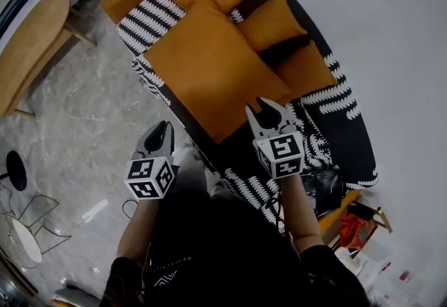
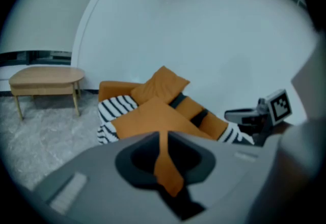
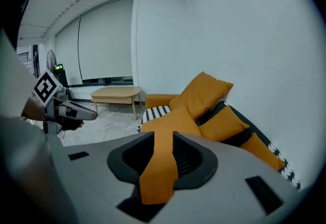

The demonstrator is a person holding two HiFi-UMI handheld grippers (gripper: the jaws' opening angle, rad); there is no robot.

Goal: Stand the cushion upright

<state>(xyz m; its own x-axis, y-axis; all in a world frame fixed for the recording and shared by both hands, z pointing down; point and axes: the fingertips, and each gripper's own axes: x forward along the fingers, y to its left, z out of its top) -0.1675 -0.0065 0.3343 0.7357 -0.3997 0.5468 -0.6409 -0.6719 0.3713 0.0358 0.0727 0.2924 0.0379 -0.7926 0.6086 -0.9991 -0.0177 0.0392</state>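
Right gripper (image 1: 269, 109), jaws apart and empty, hangs by the flat cushion (image 1: 209, 68); left gripper (image 1: 161, 130) is barely ajar and empty; 3 other cushions (image 1: 269, 19) crowd behind.

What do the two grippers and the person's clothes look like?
The left gripper and right gripper each have grey pointed jaws and a white cube with black square markers. The person wears a black short-sleeved top with small white print.

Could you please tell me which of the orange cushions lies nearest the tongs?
The large orange cushion lying flat at the front; its near corner almost reaches the right tongs, whereas the other cushions sit farther back against the wall.
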